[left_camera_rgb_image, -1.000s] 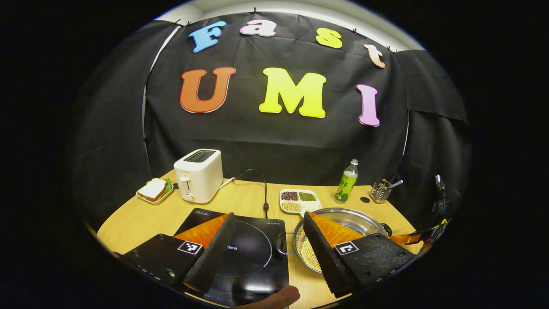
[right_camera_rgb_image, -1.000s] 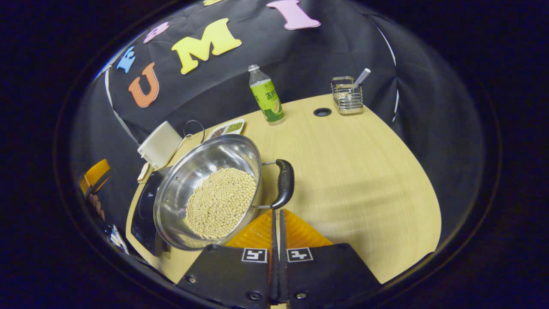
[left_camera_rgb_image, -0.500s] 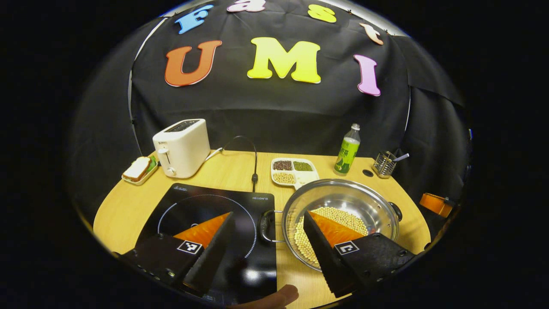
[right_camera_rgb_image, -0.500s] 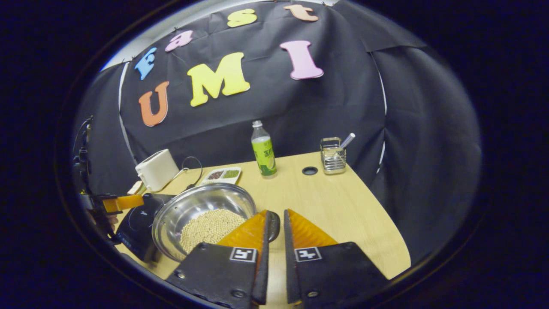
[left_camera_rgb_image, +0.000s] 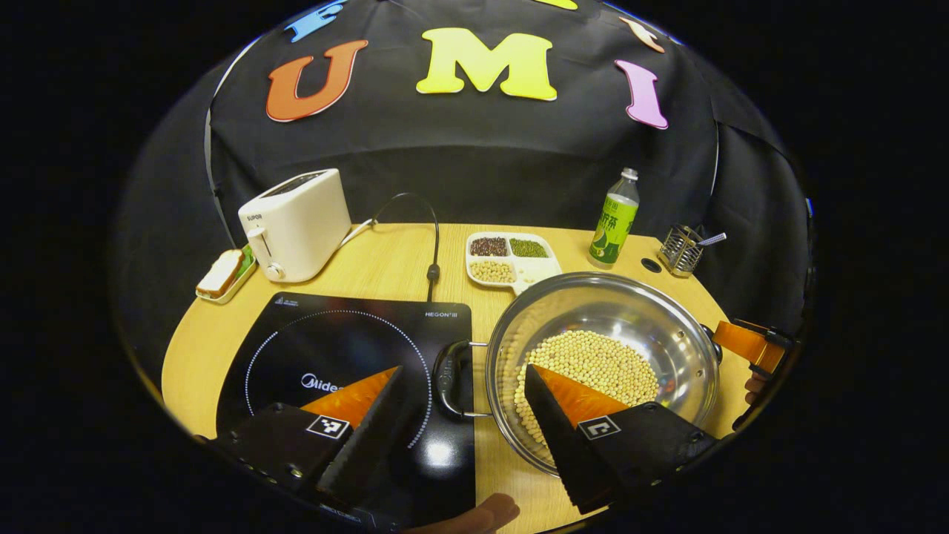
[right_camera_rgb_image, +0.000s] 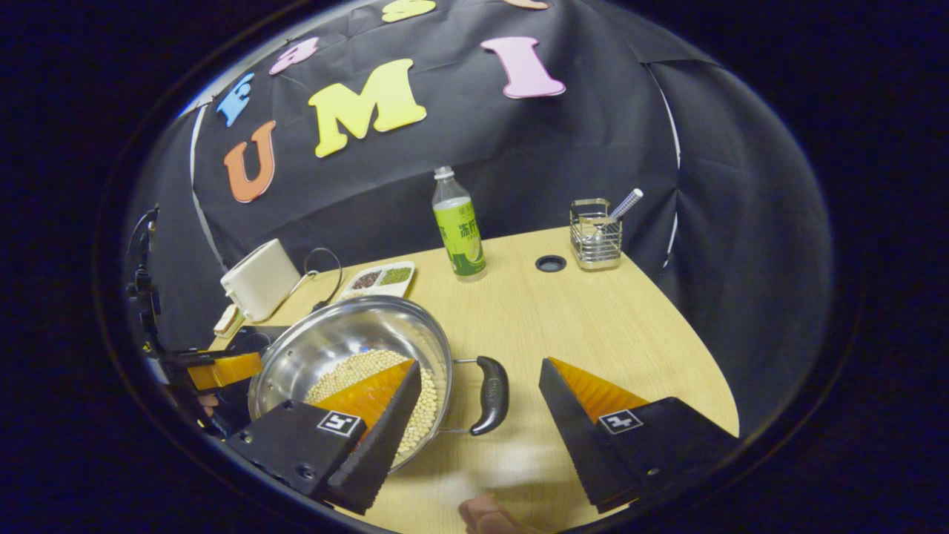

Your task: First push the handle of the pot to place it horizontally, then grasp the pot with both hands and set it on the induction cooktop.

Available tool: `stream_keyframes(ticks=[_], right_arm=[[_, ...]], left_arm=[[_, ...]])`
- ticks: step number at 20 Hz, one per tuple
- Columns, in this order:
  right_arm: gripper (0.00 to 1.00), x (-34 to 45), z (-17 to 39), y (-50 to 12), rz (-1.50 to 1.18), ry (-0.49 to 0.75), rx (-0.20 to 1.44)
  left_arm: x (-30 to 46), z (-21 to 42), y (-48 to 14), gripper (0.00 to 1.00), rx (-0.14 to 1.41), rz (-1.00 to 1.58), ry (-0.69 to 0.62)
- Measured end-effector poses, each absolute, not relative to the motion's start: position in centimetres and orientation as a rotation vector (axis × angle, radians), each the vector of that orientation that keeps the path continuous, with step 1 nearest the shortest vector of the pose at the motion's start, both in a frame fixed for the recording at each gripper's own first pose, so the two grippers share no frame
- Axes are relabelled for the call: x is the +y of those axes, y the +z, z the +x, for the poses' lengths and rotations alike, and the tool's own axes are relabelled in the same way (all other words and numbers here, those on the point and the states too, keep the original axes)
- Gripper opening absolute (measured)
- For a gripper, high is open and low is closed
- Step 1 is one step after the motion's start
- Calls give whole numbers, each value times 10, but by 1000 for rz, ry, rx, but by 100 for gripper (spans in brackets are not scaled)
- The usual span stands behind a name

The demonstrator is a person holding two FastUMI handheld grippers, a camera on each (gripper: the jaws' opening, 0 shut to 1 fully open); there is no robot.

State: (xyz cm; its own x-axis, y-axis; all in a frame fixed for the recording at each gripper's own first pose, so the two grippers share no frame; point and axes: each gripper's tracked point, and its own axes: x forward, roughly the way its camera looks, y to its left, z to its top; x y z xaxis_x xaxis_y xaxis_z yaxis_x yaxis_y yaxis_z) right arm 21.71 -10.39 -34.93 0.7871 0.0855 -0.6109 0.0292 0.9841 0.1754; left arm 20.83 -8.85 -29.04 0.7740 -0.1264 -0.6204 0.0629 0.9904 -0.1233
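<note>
Since a second ago the right gripper (right_camera_rgb_image: 474,415) has spread from pressed-together to wide, its fingers now straddling the pot's black side handle (right_camera_rgb_image: 491,394) without touching it, while the left gripper (left_camera_rgb_image: 465,415), also wide, has come lower so the opposite handle (left_camera_rgb_image: 447,368) lies between its fingers. The steel pot (left_camera_rgb_image: 602,356), holding soybeans (left_camera_rgb_image: 593,365), sits on the wooden table (right_camera_rgb_image: 593,326) just beside the induction cooktop (left_camera_rgb_image: 348,356), its left handle overhanging the cooktop's edge. If one gripper closes or lifts before the other, I judge the pot would tilt toward the lagging side and spill beans, and the rounded handles could slip through a shallow pinch.
</note>
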Motion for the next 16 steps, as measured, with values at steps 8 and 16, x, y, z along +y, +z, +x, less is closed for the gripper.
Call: stream_keyframes(ticks=[8,16], right_arm=[[87,-97,227,-381,183,61,770],[67,-96,230,-384,154,71,811]], left_arm=[[-88,216,-312,95,750,-134,-86],[-92,227,-313,51,727,-124,-118]])
